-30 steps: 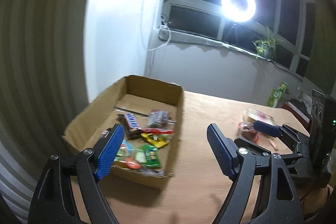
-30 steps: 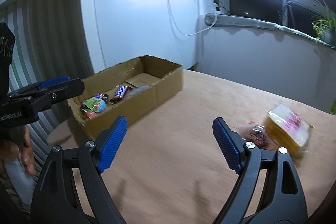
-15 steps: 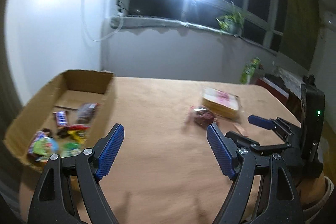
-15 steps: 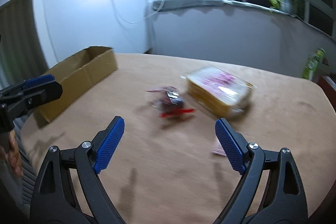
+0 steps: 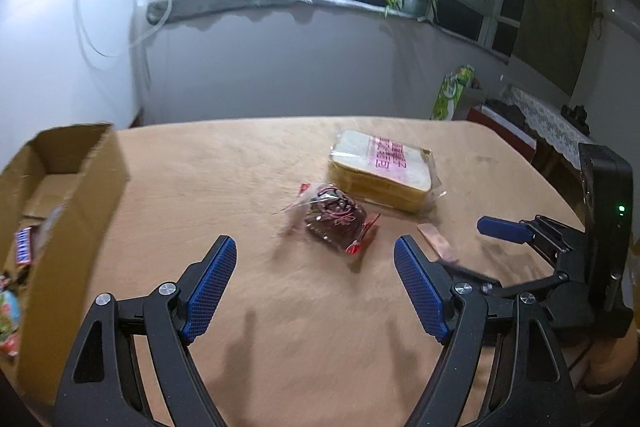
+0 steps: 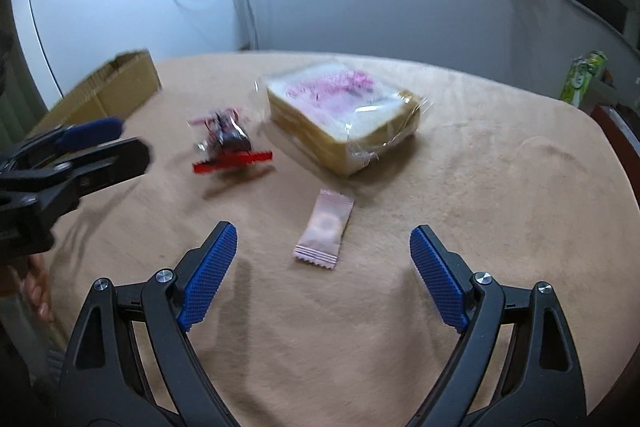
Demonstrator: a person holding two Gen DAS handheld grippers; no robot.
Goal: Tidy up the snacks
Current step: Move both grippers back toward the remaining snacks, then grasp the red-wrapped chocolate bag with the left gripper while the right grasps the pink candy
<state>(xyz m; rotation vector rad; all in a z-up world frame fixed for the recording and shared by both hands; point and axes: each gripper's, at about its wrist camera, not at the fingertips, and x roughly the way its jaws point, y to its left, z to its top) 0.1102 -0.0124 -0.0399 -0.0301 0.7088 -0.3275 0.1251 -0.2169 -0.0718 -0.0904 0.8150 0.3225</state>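
Both my tools are released and empty, left tool (image 5: 314,291) lining up on the dark candy bag (image 5: 335,221), right tool (image 6: 322,277) over the pink sachet (image 6: 325,225), so next I'd drop and clench.

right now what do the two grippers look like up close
Both match: the left gripper and right gripper have black skeletal frames with triangular cutouts, silver screws, and blue textured pads on the fingertips. The right one's black body carries a small green light.

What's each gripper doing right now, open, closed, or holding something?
Left gripper: open and empty, above the table, pointed toward the dark wrapped snack.
Right gripper: open and empty, with the pink sachet just ahead of its fingers.
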